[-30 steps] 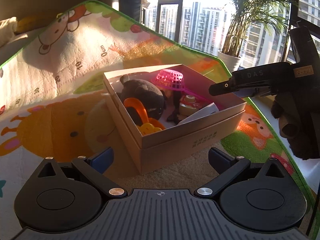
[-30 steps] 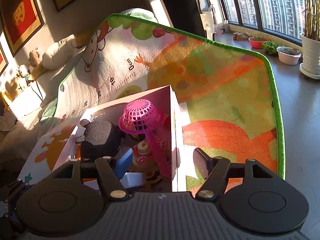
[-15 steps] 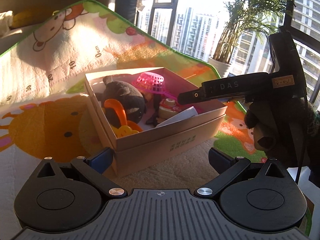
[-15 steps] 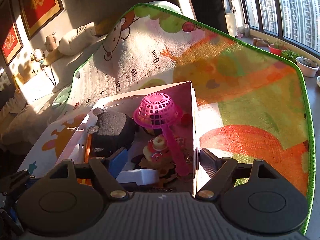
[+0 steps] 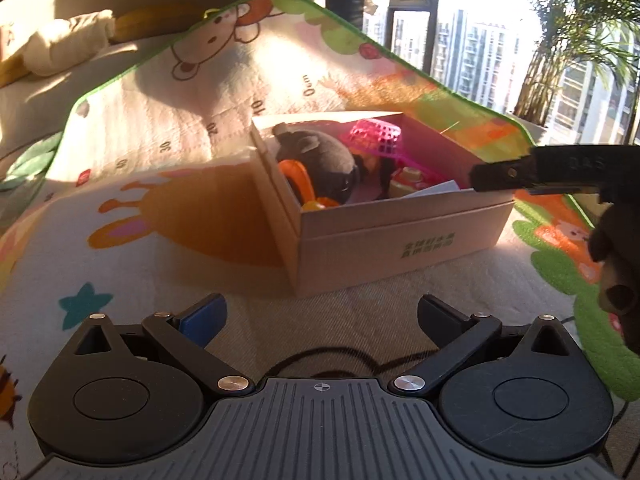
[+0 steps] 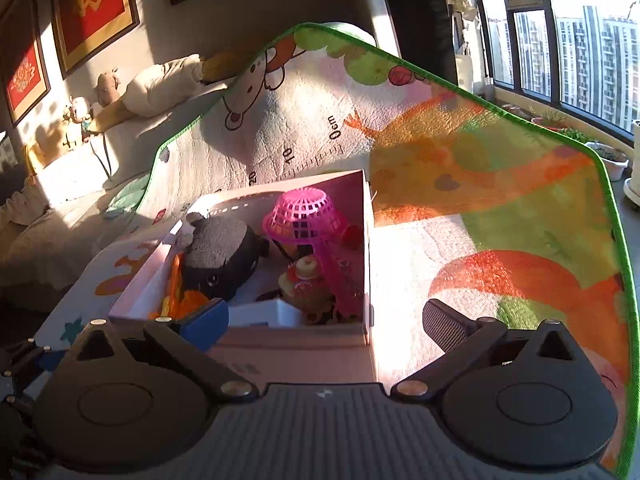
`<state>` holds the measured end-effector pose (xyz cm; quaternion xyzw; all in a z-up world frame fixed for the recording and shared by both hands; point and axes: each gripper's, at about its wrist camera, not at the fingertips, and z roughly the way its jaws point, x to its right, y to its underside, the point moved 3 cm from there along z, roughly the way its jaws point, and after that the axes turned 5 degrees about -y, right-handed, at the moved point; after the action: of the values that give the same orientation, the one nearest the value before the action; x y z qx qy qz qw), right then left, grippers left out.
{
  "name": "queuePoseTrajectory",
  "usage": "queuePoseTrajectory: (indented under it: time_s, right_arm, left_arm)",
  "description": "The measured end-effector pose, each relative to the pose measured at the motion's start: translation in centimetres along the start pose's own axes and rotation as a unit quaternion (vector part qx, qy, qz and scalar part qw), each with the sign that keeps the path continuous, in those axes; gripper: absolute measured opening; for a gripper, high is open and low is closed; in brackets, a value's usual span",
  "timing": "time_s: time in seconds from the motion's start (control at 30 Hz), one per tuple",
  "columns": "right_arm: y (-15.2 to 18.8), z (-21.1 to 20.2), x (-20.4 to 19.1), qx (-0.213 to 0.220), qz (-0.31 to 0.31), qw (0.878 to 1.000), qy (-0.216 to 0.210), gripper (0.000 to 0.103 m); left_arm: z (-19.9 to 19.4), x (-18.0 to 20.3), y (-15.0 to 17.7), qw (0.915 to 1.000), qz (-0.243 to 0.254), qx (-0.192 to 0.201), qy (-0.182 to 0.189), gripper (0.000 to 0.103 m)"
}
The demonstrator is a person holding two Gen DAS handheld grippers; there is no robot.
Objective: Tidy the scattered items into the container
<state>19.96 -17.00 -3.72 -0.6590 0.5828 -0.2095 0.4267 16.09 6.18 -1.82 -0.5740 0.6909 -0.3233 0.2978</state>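
Observation:
An open cardboard box (image 5: 384, 236) (image 6: 296, 354) sits on a cartoon play mat (image 5: 160, 208) (image 6: 460, 184). Inside lie a dark plush toy (image 5: 324, 160) (image 6: 220, 252), a pink mesh basket (image 5: 376, 136) (image 6: 304, 216), an orange plastic piece (image 5: 298, 180) (image 6: 176, 284), a small cake-like toy (image 6: 304, 280) and a white piece (image 6: 264, 314). My left gripper (image 5: 320, 312) is open and empty, just in front of the box. My right gripper (image 6: 324, 320) hangs over the box's near wall, its jaws opening wide, nothing pressed between them. In the left wrist view the right gripper's finger (image 5: 532, 172) reaches over the box from the right.
The mat's green edge (image 6: 616, 240) runs along the right, with floor and potted plants (image 6: 608, 156) beyond. A tall palm (image 5: 568, 28) stands by the window. Plush toys (image 6: 156, 84) lie against the far wall. A dark cable (image 5: 340, 356) crosses the mat near my left gripper.
My right gripper's jaws have spread much wider, and it drew back toward the box's near wall. My left gripper shifted left and back, so the box now sits further right in its view.

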Motion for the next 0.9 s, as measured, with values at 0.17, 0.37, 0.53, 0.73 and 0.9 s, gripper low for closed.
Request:
queuePoseTrajectory:
  time_s: [0.17, 0.37, 0.53, 0.73, 0.9]
  right_arm:
    - [5.6, -2.0, -2.1, -0.031, -0.043, 0.998, 0.044, 0.103]
    - [7.6, -2.1, -1.8, -0.059, -0.037, 0.993, 0.100, 0.103]
    - [7.8, -2.0, -1.5, -0.047, -0.036, 0.994, 0.087, 0.103]
    - [7.3, -1.0, -1.5, -0.037, -0.034, 0.995, 0.090, 0.103]
    - [7.3, -1.0, -1.5, -0.037, -0.032, 0.995, 0.089, 0.103]
  left_arm:
    - [-1.1, 1.4, 1.4, 0.9997, -0.014, -0.006, -0.018, 0.103]
    - [-1.5, 2.7, 3.3, 0.9970, -0.030, -0.009, -0.071, 0.103]
    - [-0.7, 2.0, 3.1, 0.9962, -0.047, -0.019, -0.071, 0.103]
    - [-0.6, 2.2, 3.1, 0.9961, -0.045, -0.019, -0.074, 0.103]
    - [-0.6, 2.1, 3.2, 0.9961, -0.045, -0.019, -0.073, 0.103]
